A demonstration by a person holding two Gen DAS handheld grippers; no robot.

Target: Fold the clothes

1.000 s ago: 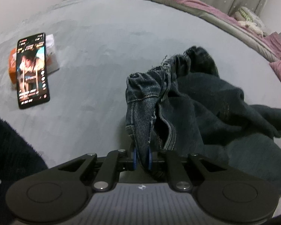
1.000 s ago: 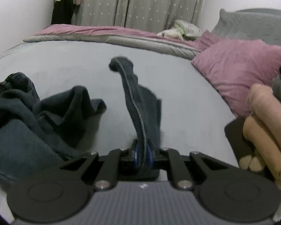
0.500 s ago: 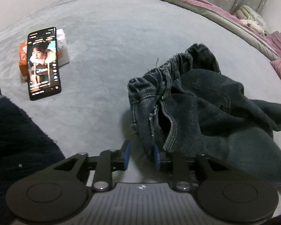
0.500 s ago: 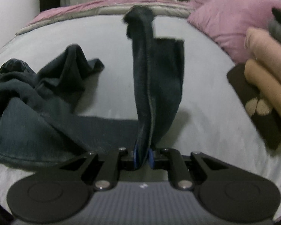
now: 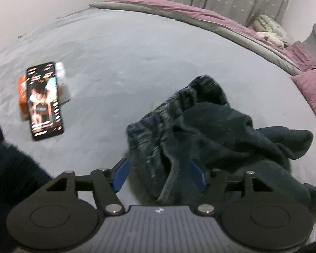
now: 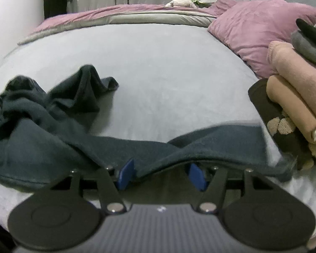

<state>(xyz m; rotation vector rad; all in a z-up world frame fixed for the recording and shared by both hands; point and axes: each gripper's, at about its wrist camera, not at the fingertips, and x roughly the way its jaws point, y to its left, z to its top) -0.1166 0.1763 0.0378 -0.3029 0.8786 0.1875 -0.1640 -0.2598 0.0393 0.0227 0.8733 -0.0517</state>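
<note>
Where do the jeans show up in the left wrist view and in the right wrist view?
Left wrist: the jeans lie bunched at centre right, waistband between the open left gripper fingers.
Right wrist: they fill the left side and trail along the bottom, a leg draped over the open right gripper.
Shared landmark: the pink pillow, at the right edge in both.
</note>
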